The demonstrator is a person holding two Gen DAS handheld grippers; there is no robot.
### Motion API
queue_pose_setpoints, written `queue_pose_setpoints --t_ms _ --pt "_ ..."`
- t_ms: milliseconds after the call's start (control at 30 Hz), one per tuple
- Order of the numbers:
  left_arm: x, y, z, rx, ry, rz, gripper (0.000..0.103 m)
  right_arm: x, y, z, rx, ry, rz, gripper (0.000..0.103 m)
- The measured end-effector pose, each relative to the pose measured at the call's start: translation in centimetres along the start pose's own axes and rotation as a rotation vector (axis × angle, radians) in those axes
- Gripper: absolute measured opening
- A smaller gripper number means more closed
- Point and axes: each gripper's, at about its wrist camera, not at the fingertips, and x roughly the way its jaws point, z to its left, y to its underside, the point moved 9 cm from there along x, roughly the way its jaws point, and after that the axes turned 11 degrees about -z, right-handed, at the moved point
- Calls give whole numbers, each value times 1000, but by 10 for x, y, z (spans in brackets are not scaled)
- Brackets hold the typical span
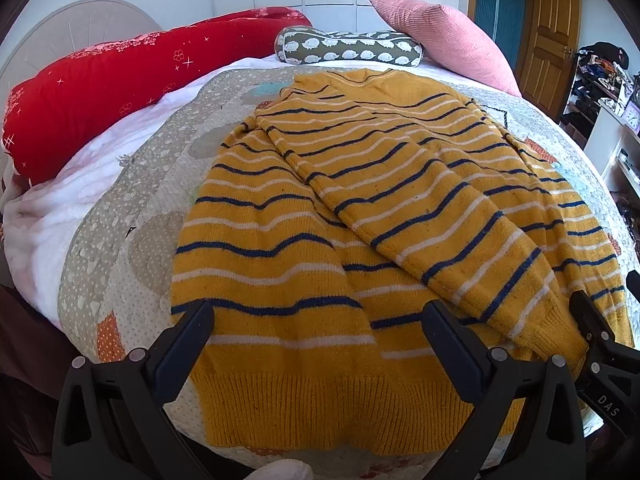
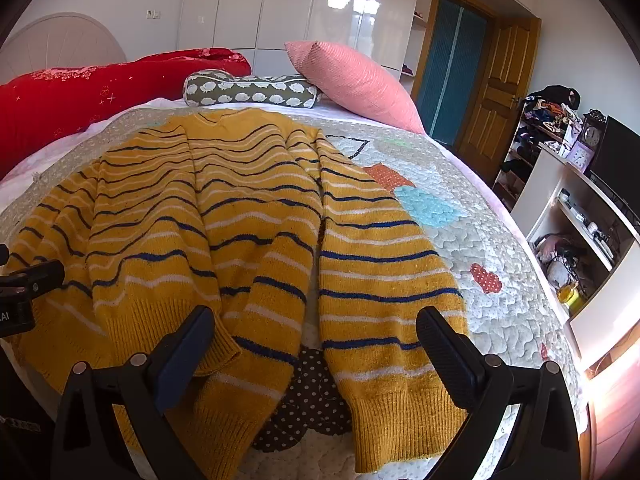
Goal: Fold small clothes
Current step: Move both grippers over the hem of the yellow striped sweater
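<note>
One sweater, three cushions, two tools counted on one bed

A single mustard striped sweater (image 1: 360, 208) is seen spread on one quilted bed (image 2: 500, 248), and two sleeves are counted on it, one folded across its front and one laid beside its body. Beyond the sweater's collar three cushions are counted: one long red bolster (image 1: 104, 84), one green patterned bolster (image 1: 348, 48) and one pink pillow (image 1: 444, 36). At the sweater's hem two tools are counted, the left tool (image 1: 320, 344) and the right tool (image 2: 316, 344), each with two fingers spread wide and nothing gripped.
</note>
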Motion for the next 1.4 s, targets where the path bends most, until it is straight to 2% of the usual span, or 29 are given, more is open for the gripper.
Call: queue_pose_setpoints --t_ms 300,800,1167,1400 --pt "13 14 1 10 -19 49 103 2 2 -2 4 -3 1 102" --pt "20 21 2 6 -44 61 103 16 14 -3 39 -38 39 102" --pt "22 26 6 -76 -52 127 103 34 26 -5 140 -129 91 102" --pt "25 26 5 -73 -57 187 103 39 30 -7 216 -188 107 103"
